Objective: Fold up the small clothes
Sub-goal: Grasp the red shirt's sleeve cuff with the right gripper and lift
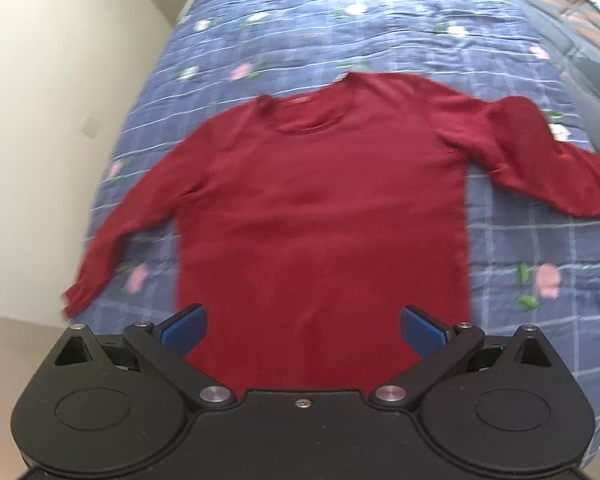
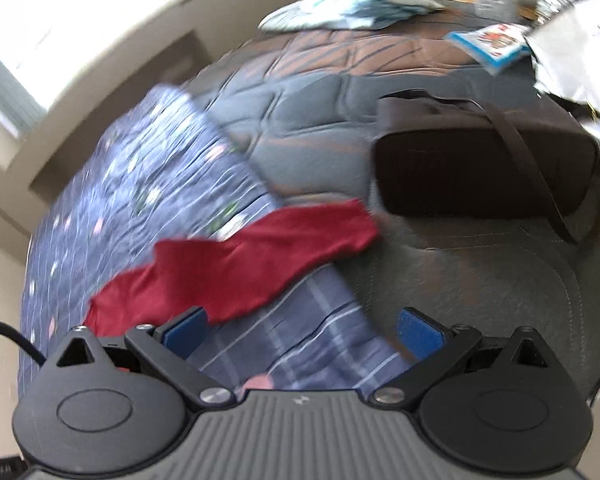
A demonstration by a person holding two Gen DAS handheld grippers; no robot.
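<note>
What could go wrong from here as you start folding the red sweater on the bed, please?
Both views are motion-blurred, so a grasp aimed now might miss.

The red sweater lies flat with sleeves spread; its right sleeve reaches off the blue floral quilt toward the dark bag, so swinging the sleeve in might brush the bag.

The left gripper and right gripper are open and hold nothing; pinching the sweater could also catch the quilt beneath.

Matt knit sweater [image 1: 320,208], quilted cloth bedspread [image 1: 380,28]
</note>
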